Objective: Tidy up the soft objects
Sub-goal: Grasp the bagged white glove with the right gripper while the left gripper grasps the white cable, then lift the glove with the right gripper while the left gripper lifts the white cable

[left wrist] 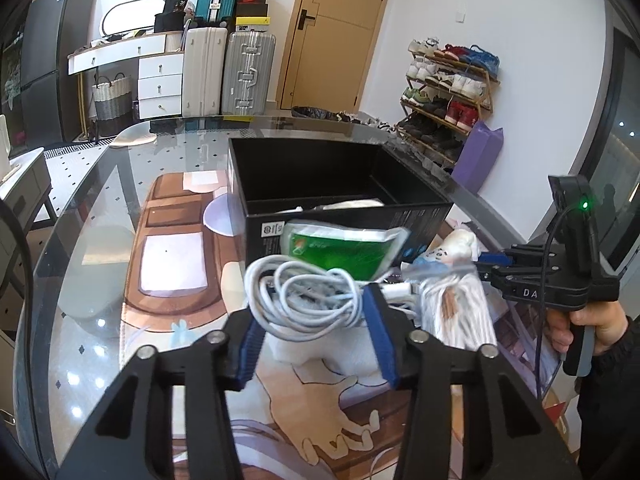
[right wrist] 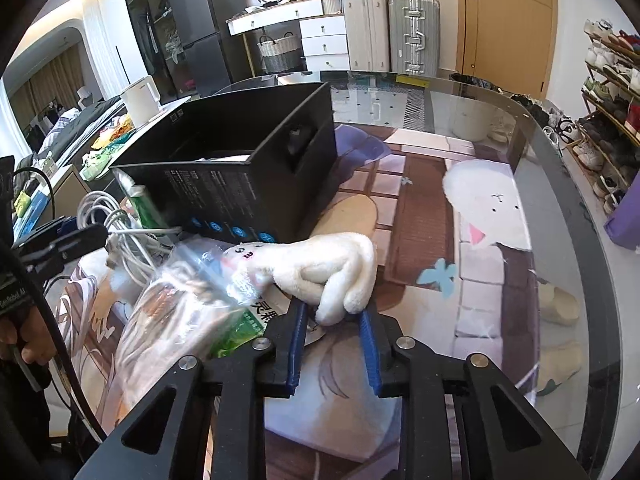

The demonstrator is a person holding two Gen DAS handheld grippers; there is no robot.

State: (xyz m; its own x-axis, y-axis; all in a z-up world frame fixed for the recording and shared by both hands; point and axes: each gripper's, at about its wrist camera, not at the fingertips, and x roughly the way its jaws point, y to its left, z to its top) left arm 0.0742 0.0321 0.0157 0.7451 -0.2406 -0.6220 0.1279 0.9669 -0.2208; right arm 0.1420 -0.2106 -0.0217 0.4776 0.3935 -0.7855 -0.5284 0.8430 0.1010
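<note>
1. We are at the grasping step: our left hand-held gripper (left wrist: pixel 316 320) clamps the one white cable bundle (left wrist: pixel 304 292), and our right hand-held gripper (right wrist: pixel 334 316) pinches the one white plush toy (right wrist: pixel 320 272).
2. Both lie on the desk (right wrist: pixel 520 128) beside the one black box (left wrist: pixel 340 184).
3. Next, we judge, both need lifting over its rim.
4. One green packet (left wrist: pixel 340 252) and one clear bag (right wrist: pixel 180 300) remain.

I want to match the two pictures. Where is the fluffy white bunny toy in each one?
Left wrist view: the bunny toy lies right of centre, beside the black box.
Right wrist view: it lies at centre, its end between the right gripper pads.
Shared landmark: the black box.
</note>
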